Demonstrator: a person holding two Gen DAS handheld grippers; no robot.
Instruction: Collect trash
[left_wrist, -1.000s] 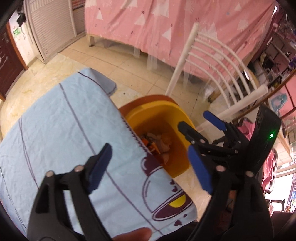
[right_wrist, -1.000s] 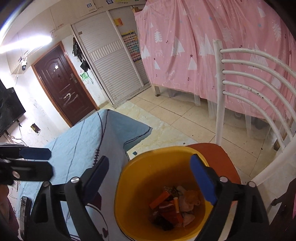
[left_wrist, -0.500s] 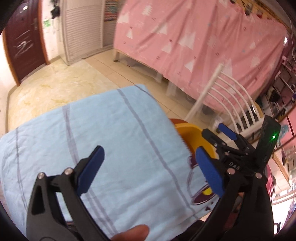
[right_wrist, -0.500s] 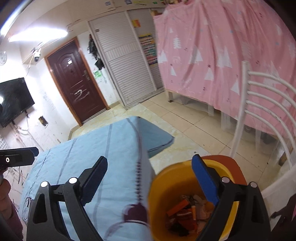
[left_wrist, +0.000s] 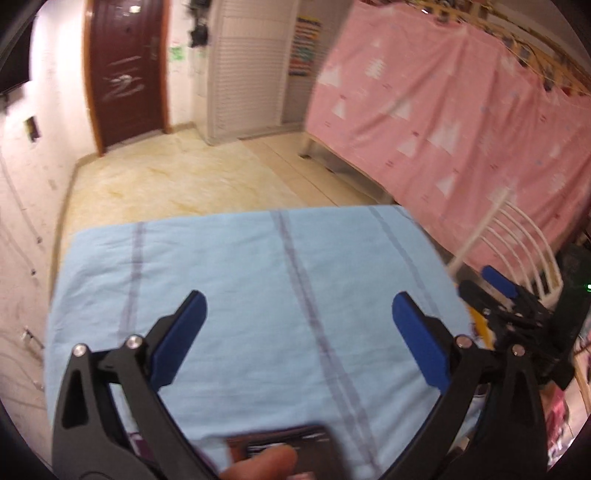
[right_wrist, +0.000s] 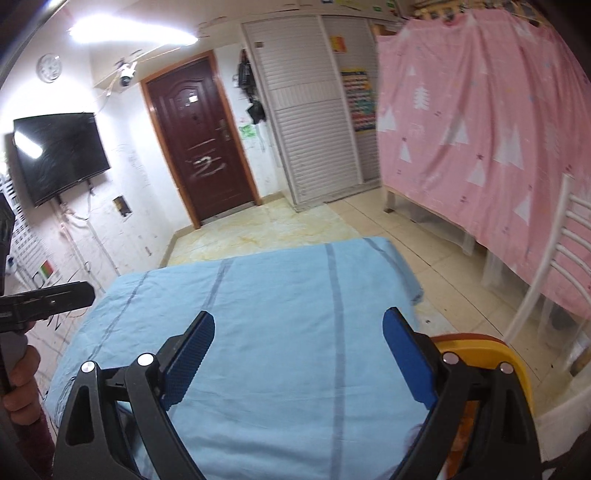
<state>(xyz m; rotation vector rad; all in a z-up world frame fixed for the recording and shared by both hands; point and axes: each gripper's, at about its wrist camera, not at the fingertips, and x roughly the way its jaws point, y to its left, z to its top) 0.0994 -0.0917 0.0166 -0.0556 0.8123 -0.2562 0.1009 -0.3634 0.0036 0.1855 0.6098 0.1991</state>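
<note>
My left gripper (left_wrist: 295, 325) is open and empty above the light blue cloth (left_wrist: 258, 302) that covers the table. My right gripper (right_wrist: 297, 343) is open and empty above the same cloth (right_wrist: 280, 317). The yellow trash bin (right_wrist: 517, 365) stands off the table's right edge, mostly hidden behind my right gripper's finger; its trash does not show. In the left wrist view the right gripper (left_wrist: 506, 295) shows at the right with a sliver of the yellow bin (left_wrist: 482, 328) beside it. A dark flat object (left_wrist: 291, 439) lies blurred at the near edge. No loose trash shows on the cloth.
A white slatted chair (right_wrist: 557, 266) stands right of the table by the bin. A pink curtain (right_wrist: 480, 122) hangs along the right. A brown door (right_wrist: 199, 140), a white shutter cupboard (right_wrist: 314, 122) and a wall TV (right_wrist: 59, 155) are at the back.
Both grippers have swung left and up, away from the yellow bin and over the blue cloth. The bin has slid to the right edge of both views. Both stay open.
</note>
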